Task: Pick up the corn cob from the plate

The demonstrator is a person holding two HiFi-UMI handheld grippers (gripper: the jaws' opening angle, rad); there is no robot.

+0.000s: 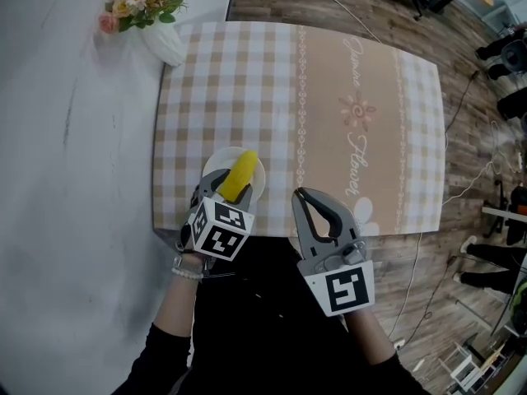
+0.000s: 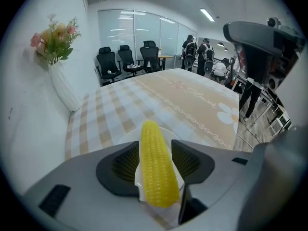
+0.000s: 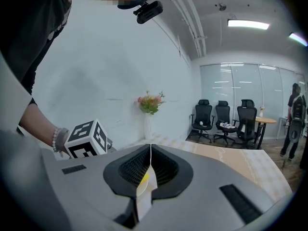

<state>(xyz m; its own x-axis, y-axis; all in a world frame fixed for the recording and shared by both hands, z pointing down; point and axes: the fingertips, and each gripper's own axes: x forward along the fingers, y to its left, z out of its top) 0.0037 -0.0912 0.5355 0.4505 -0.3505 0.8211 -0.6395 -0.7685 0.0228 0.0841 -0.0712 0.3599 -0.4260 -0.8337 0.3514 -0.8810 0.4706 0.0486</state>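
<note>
The corn cob (image 2: 155, 165) lies on the white plate (image 1: 212, 164) near the front edge of the cloth-covered surface (image 1: 329, 97). It is flanked by the spread jaws of the left tongs (image 2: 155, 146), whose pads are not seen to press on it. The right tongs (image 3: 150, 147) are held pressed together and empty. The cob is judged light, stiff and round, so it is apt to roll or slip. It is best taken squarely across its middle.
</note>
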